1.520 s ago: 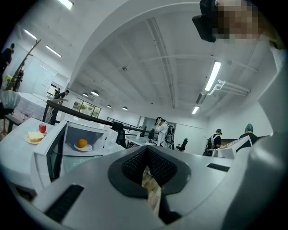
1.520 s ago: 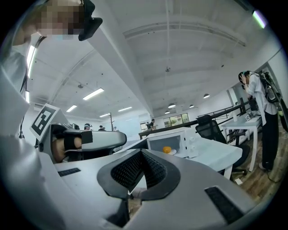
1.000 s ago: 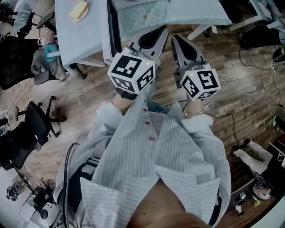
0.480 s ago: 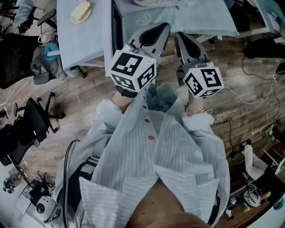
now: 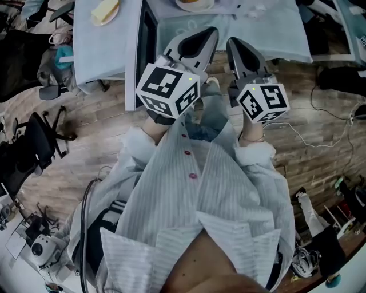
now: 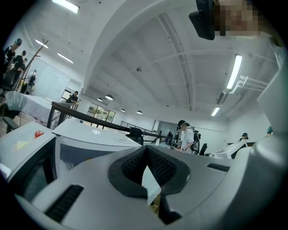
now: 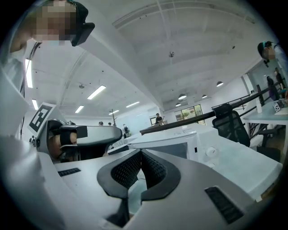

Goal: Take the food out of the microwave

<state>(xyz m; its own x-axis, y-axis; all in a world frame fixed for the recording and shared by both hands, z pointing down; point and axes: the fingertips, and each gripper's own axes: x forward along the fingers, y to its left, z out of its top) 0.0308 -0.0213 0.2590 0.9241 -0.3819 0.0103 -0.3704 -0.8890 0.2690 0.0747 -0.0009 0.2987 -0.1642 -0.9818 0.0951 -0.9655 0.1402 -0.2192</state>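
A white microwave stands on the table, its dark door facing the cloth-covered part. In the left gripper view the microwave fills the left side. In the right gripper view the microwave lies ahead, with its knobs at the right. My left gripper and right gripper are held level side by side at the table's edge. Both are shut with nothing between the fingers. The microwave's inside is hidden.
A plate with pale yellow food sits on top of the microwave. Another plate lies on the light floral cloth. Office chairs stand at the left, cables cross the wooden floor at the right, and people stand far off.
Both grippers have moved forward to the table, which now lies lower in the head view. The second plate has come into sight at the top edge. The jaws stayed shut.
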